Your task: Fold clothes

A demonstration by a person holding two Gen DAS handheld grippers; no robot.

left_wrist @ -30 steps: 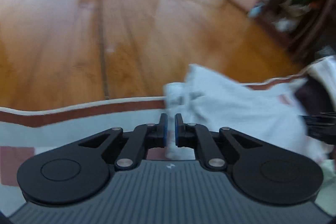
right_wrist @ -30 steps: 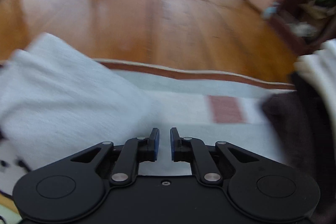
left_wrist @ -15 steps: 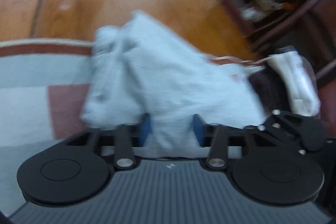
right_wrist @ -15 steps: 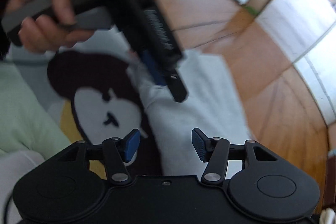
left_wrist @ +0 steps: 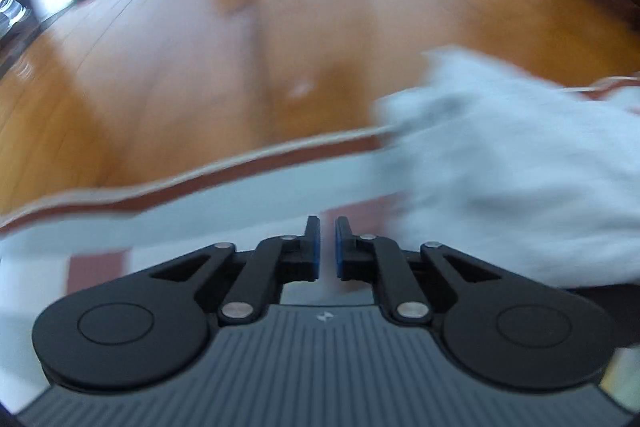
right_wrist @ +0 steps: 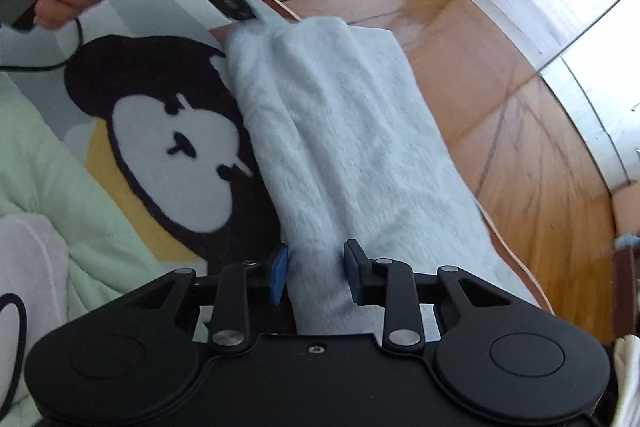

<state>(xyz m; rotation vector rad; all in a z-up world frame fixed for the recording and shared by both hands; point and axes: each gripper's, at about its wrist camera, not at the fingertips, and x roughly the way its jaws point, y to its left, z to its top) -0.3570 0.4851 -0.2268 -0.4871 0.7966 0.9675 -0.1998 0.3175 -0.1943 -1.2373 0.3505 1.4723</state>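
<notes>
The pale blue garment [right_wrist: 344, 147] is lying lengthwise along the rug's [right_wrist: 168, 147] floor-side edge, the right gripper [right_wrist: 316, 277] straddling its near end half open, the left gripper [left_wrist: 327, 247] nearly closed, seemingly empty, so both ends need lifting evenly.

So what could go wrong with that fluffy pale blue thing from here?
The right gripper has its jaws open astride a thick ridge of the pale blue garment; closing may catch only some layers. The left gripper looks shut with no cloth between its jaws, so the far corner may slip free. Part of the garment lies off the rug on the wood floor, where a pull could drag it.
</notes>
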